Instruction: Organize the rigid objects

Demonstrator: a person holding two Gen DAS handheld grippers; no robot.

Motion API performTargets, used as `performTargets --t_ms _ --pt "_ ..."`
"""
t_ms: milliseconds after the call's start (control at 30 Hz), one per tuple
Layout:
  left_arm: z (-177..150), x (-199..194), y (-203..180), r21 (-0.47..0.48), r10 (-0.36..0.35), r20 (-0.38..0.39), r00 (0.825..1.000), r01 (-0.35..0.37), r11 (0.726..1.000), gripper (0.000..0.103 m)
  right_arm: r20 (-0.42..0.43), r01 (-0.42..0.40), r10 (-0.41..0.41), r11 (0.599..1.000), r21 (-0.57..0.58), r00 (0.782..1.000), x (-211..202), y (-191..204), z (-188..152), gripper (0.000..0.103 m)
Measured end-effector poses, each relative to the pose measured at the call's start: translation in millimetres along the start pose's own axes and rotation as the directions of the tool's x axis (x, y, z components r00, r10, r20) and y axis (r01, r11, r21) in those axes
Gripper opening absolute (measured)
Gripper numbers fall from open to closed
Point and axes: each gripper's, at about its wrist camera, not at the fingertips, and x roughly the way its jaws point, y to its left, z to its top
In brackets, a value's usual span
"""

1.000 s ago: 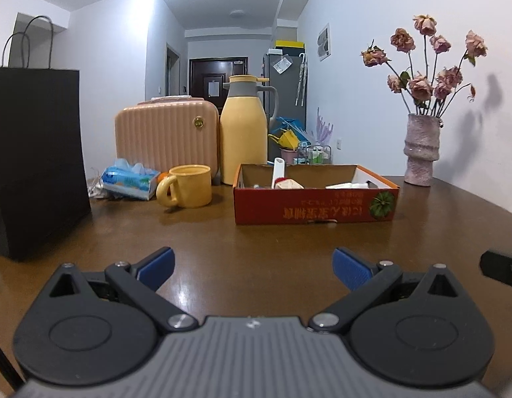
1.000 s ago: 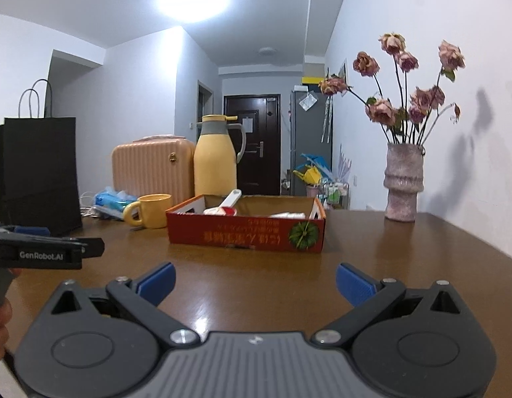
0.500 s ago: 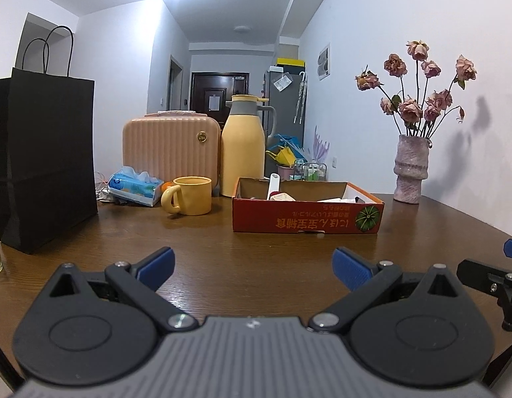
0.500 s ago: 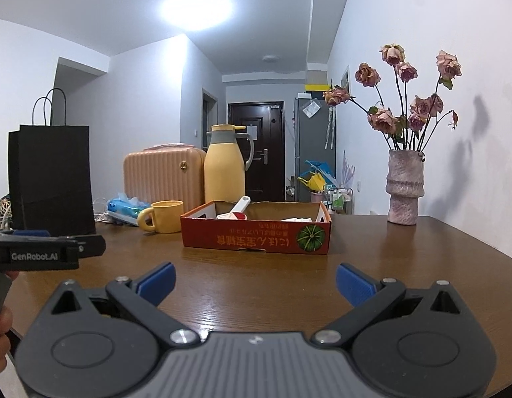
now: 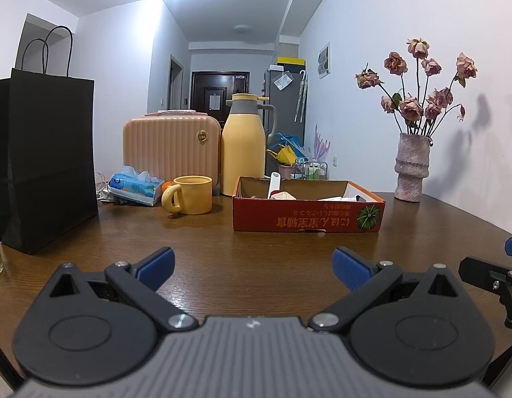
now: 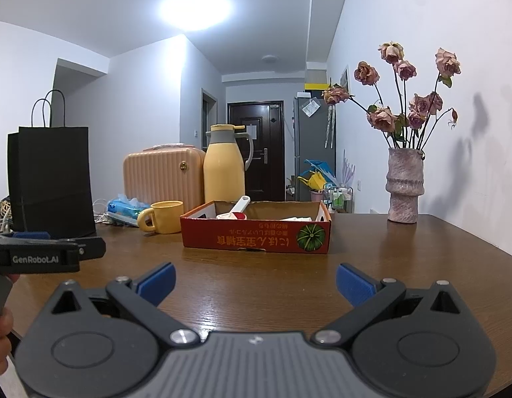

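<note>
Both grippers, left (image 5: 252, 263) and right (image 6: 256, 280), have drawn back from the red box (image 5: 307, 220), jaws apart, empty. Small items lie inside it; stage undeterminable

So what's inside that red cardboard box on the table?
In the red box a white scoop leans against the back wall, with a red item beside it and some white packets. The front wall hides whatever lies lower down.

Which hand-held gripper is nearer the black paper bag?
Left. The left hand-held gripper sits just right of the bag; the right hand-held gripper is farther right, beyond the left one.
</note>
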Motion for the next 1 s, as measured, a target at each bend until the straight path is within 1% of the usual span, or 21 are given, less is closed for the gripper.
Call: performTargets --t_ms 667,1000 --pt "-4.2 5.5 -0.4 0.008 0.004 -0.012 1.0 -0.004 1.0 0.103 -0.008 -0.002 0.002 1.0 0.009 1.0 4.8 -2.8 -1.8 0.103" --pt "-5.9 4.6 -3.0 0.015 -0.006 -0.01 1.0 0.006 1.0 0.103 -0.015 -0.003 0.003 1.0 0.016 1.0 7.0 -4.3 -3.6 0.103"
